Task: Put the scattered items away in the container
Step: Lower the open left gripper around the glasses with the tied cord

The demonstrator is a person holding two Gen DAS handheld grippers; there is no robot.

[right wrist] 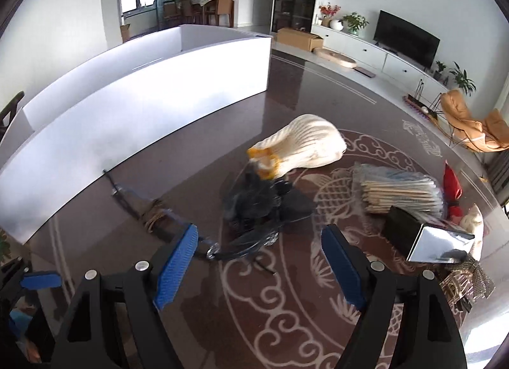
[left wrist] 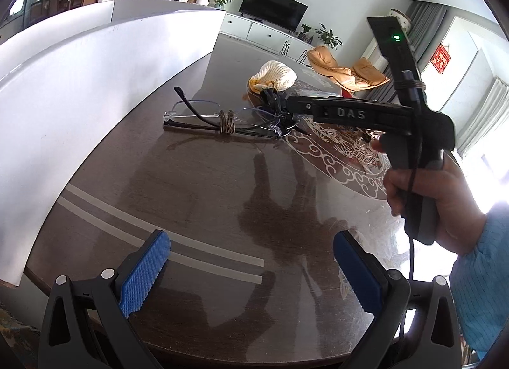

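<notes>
Hovering our right tongs (right wrist: pixel 259 268) wide over the glasses (left wrist: pixel 203 119) | left tongs (left wrist: pixel 251 273) wide, empty | risk: thin frame slipping off table (left wrist: pixel 206 210).

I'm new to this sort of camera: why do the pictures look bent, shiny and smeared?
Both views: fisheye lenses bow the white container. Left wrist view: the glossy table mirrors window glare. Right wrist view: the black bundle looks motion-blurred.

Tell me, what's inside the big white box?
I can't tell. Only the white box's outer wall and a bit of its bare inner wall show; the floor inside is hidden. The glasses lie outside, on the table.
</notes>
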